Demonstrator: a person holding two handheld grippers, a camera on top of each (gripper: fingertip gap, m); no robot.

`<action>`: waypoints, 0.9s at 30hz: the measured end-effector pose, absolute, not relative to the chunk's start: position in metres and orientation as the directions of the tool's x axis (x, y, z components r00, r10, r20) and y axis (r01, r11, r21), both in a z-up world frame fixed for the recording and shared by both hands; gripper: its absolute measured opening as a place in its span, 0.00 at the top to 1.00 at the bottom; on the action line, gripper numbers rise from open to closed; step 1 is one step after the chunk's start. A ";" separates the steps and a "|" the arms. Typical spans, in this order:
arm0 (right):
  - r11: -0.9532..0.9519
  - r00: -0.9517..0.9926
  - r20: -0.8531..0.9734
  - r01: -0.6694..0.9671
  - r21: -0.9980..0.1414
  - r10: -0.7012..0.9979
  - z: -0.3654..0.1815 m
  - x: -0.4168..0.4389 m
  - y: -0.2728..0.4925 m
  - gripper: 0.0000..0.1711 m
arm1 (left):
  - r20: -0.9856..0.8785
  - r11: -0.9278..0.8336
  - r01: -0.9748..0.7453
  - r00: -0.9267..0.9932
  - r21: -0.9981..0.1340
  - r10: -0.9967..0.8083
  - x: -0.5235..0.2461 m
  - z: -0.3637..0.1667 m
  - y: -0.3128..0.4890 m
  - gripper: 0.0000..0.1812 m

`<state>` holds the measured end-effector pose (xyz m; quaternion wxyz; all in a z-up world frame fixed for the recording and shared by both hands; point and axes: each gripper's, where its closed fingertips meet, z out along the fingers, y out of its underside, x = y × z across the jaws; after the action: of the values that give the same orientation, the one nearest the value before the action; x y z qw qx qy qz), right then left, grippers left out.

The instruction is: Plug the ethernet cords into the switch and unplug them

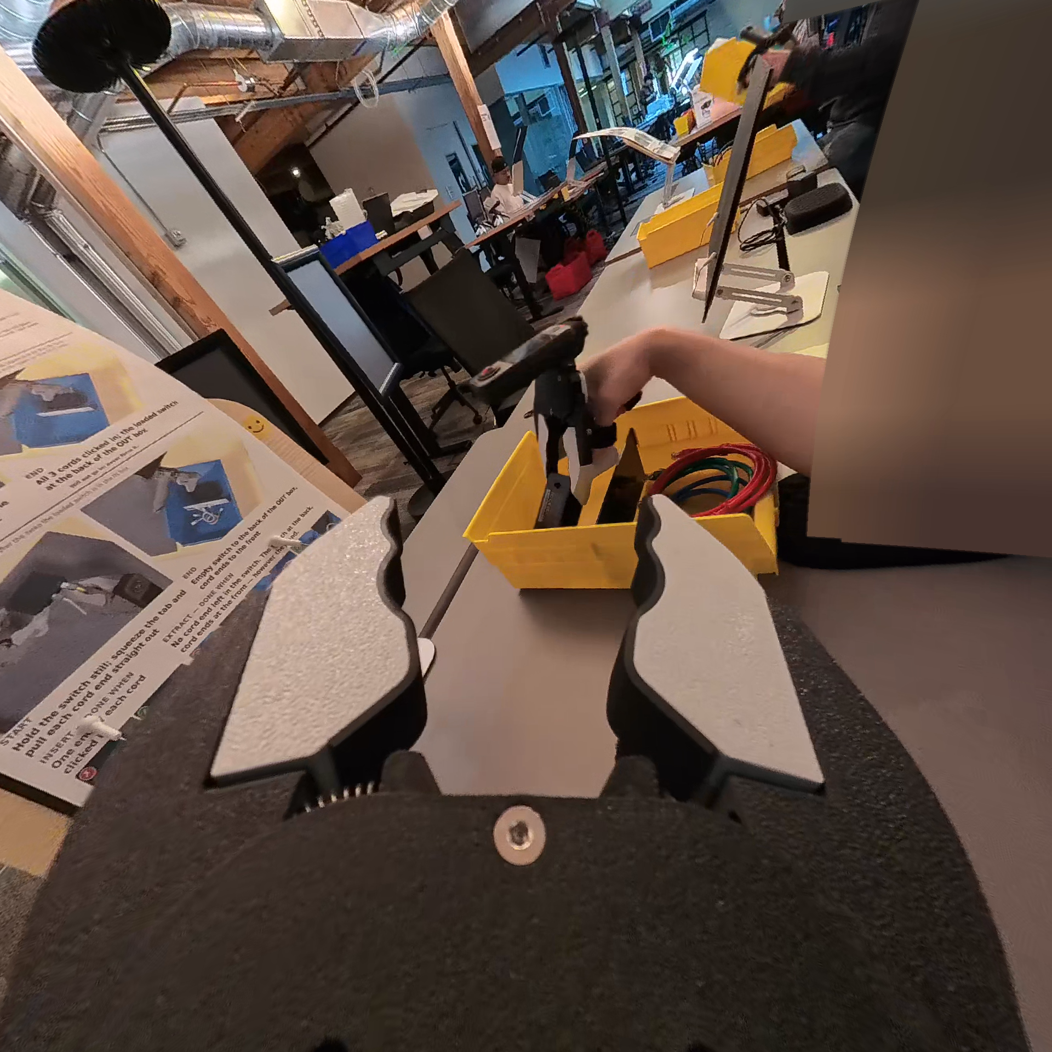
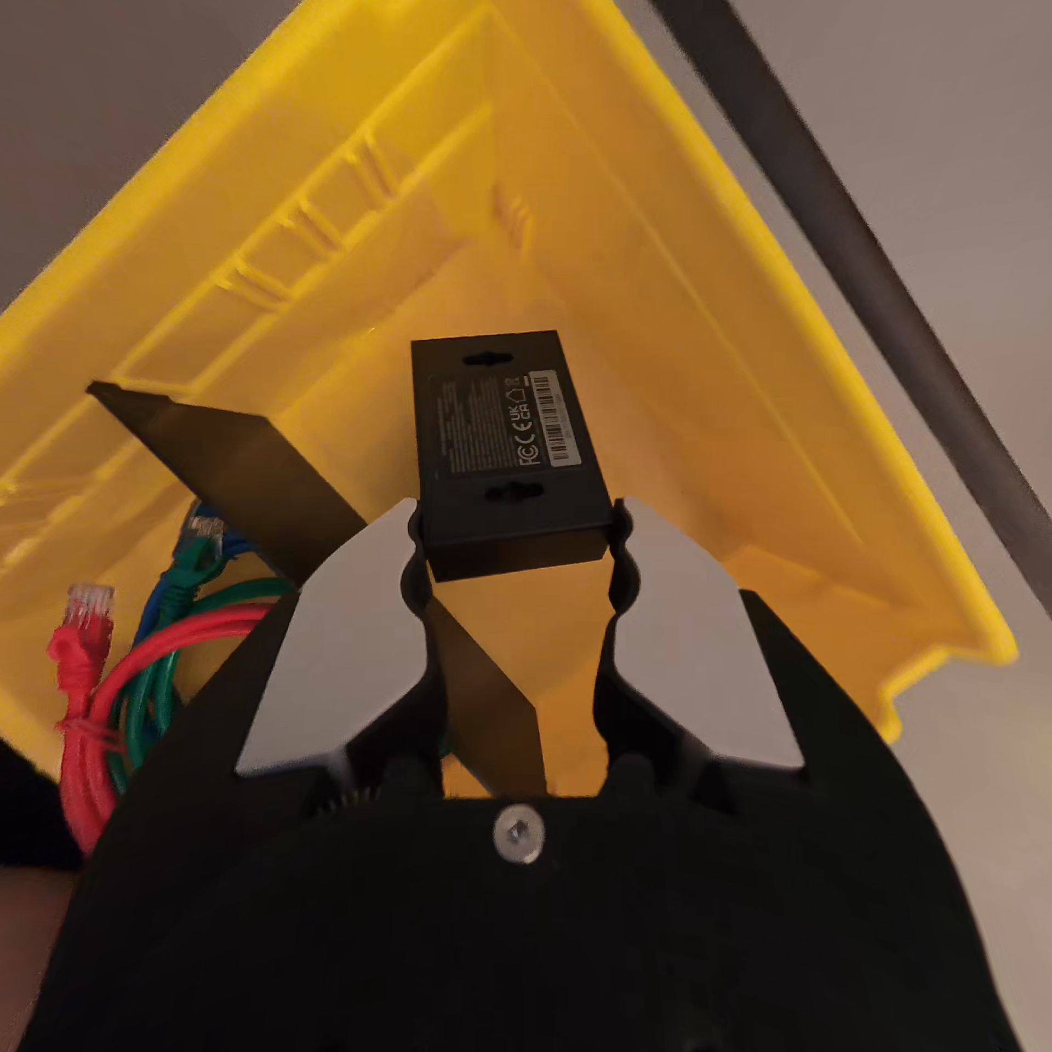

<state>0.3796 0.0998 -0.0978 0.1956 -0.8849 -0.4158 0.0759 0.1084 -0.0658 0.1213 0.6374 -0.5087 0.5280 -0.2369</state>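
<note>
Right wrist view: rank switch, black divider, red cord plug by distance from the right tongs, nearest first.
1. Switch: gripped between the fingertips of the right tongs, underside up, in the yellow bin.
2. Black divider: just left of the tongs, running behind the left finger.
3. Red cord plug: far left, across the divider, in the cord compartment.
</note>
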 end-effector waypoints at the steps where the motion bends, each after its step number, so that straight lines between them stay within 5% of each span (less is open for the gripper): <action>1: -0.569 0.614 -0.004 0.730 -0.379 0.790 -0.101 0.377 0.100 0.63 | -0.426 0.364 -0.234 0.331 -0.902 -0.842 0.108 0.120 -0.064 0.57; 5: -0.489 0.498 -0.011 0.848 -0.204 0.867 -0.116 0.387 0.107 0.63 | -0.433 0.362 -0.254 0.332 -0.897 -0.838 0.108 0.118 -0.062 0.57; 12: -0.406 0.417 0.107 0.907 -0.111 0.903 -0.123 0.419 0.110 0.63 | -0.446 0.377 -0.253 0.331 -0.891 -0.832 0.105 0.122 -0.065 0.57; 17: -0.401 0.516 0.278 0.834 -0.378 0.811 -0.068 0.413 0.113 0.66 | -0.448 0.375 -0.256 0.368 -0.891 -0.815 0.090 0.134 -0.066 0.57; 19: -0.468 0.686 0.336 0.703 -0.536 0.645 -0.028 0.423 0.105 0.67 | -0.448 0.348 -0.293 0.430 -0.891 -0.784 0.072 0.140 -0.058 0.58; 22: -0.595 0.903 0.166 0.389 -0.703 0.395 -0.007 0.439 0.058 0.66 | -0.408 0.204 -0.378 0.607 -0.903 -0.681 0.019 0.143 -0.033 0.60; 27: -0.824 0.970 0.179 0.237 -0.515 0.167 -0.046 0.501 0.011 0.69 | -0.304 -0.328 -0.403 0.900 -0.854 -0.312 -0.127 0.103 -0.004 0.65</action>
<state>0.5007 0.0109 -0.0461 0.2775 -0.9528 -0.1061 -0.0628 -0.1270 -0.0039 0.1027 0.5364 -0.8138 0.2194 0.0424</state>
